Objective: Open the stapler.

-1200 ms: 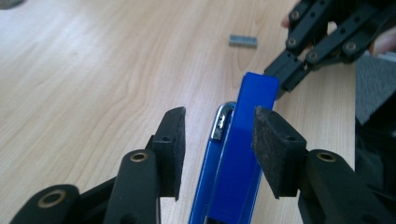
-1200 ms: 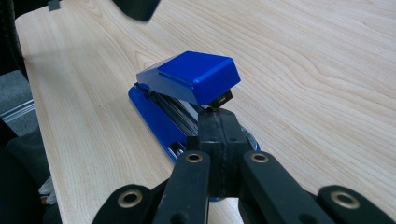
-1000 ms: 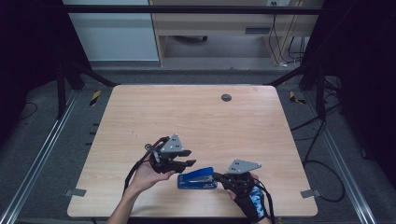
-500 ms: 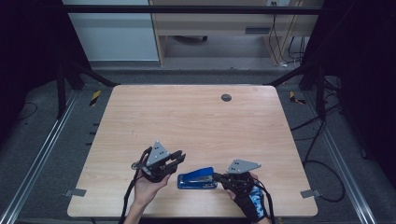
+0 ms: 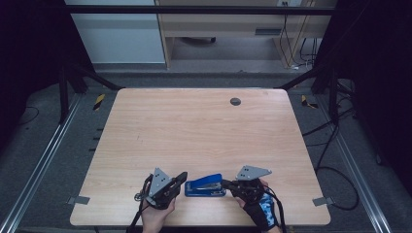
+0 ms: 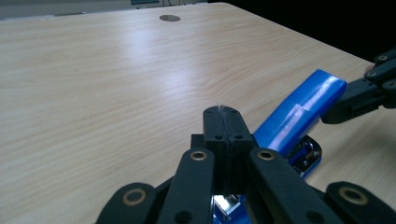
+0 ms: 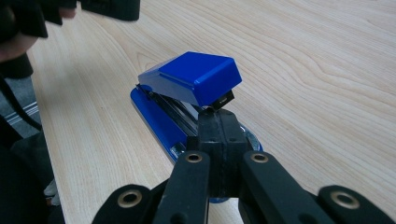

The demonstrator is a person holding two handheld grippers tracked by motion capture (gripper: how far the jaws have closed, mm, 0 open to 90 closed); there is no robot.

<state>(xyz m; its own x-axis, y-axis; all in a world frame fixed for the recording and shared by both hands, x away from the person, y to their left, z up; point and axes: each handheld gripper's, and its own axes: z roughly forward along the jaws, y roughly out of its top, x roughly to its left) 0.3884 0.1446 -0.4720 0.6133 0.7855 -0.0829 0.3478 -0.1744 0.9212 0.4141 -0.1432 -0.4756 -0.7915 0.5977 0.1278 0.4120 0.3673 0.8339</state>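
Note:
A blue stapler (image 5: 205, 184) lies near the table's front edge, its top arm raised at an angle (image 7: 196, 74). My left gripper (image 5: 180, 179) sits low at the stapler's left end. Its jaws have just been closing and now meet with nothing between them (image 6: 223, 116), and the blue stapler (image 6: 299, 112) lies just past them to the right. My right gripper (image 5: 228, 185) is at the stapler's other end, shut, its tips (image 7: 218, 119) right at the base under the raised top's front lip. The left gripper view also catches the right gripper (image 6: 364, 93) at the stapler's far end.
The wooden table (image 5: 194, 126) has a dark round grommet (image 5: 235, 101) near its far edge. Black cables trail from both grippers over the front edge. Metal rails (image 5: 43, 155) run along the floor on both sides.
My left gripper has come down and back toward the front edge, beside the stapler's left end, and its jaws have closed. The right gripper and the stapler have stayed put.

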